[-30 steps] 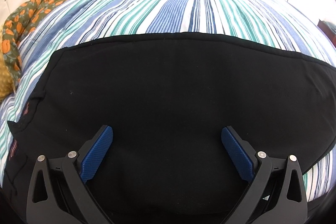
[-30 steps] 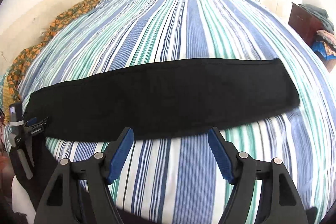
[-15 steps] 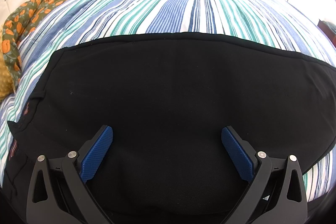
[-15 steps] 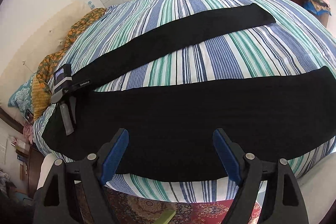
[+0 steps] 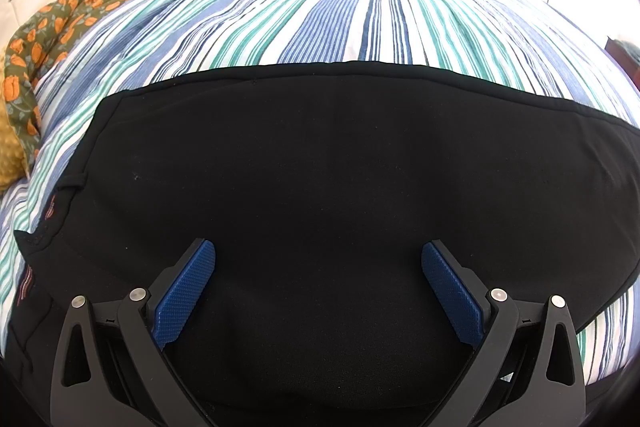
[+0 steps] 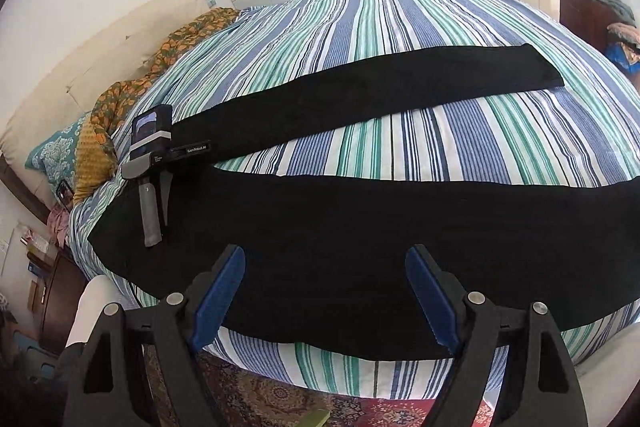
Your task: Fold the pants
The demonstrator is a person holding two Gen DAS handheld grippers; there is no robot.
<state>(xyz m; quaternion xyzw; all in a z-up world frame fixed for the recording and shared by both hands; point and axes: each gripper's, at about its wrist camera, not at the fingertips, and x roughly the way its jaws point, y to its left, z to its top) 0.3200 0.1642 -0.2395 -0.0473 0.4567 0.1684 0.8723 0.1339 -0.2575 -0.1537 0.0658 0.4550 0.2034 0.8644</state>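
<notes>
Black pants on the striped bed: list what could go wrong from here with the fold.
1. The two legs of the pants lie spread in a V, so folding one over the other may end skewed.
2. The near leg reaches the edge of the bed; a careless pull could drag it off.
3. The left gripper sits on the waist end with jaws open, and may block or bunch the cloth.
</notes>
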